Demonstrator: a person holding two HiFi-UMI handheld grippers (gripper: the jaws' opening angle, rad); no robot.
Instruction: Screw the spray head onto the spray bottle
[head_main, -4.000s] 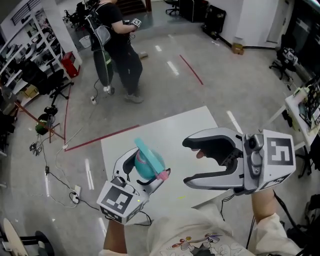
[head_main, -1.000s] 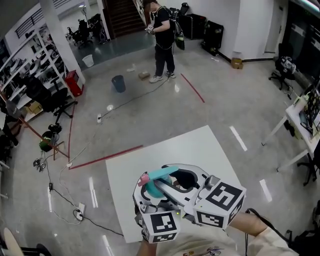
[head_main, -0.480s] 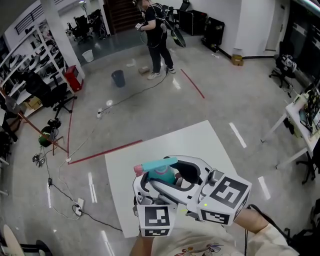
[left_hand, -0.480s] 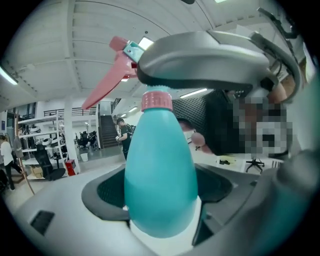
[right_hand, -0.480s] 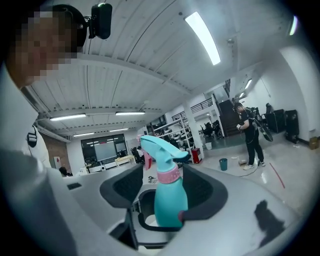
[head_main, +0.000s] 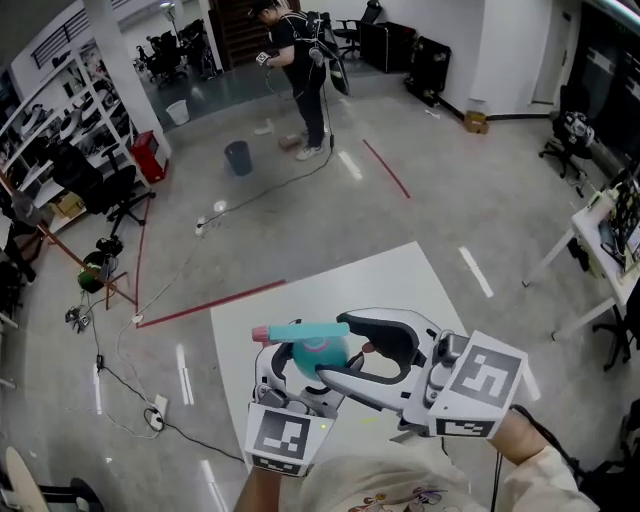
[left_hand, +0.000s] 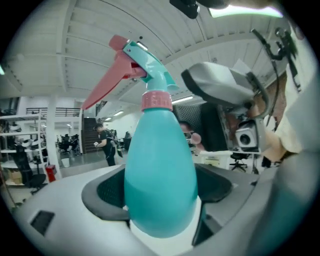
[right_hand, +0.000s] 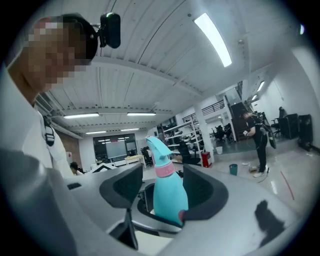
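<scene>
So the left tool (left_hand: 161, 192) is clamped on the fat lower part of the teal bottle (left_hand: 160, 170), with a pad pressing on each side. It's holding the bottle upright in the air, over the white counter (head_main: 400, 285).

The spray head (left_hand: 142, 67) is sitting on top of the bottle. Its pink collar (left_hand: 156, 100) is down on the neck and the pink trigger (left_hand: 105, 85) hangs off it. Can't tell from here whether the collar is fully tight. In the head view the nozzle end points toward the left of the picture.

The right tool (right_hand: 165, 187) comes in from the right and its jaws have just been opening. They're spread wide now. The bottle stands between them, and there's a gap beside the neck on both sides, so the pads aren't gripping it. The two tools are right up against each other around the bottle.

Background stuff: a person (head_main: 295, 60) in dark clothes is standing way off across the floor (head_main: 420, 150), near a small dark bucket (head_main: 238, 157).
</scene>
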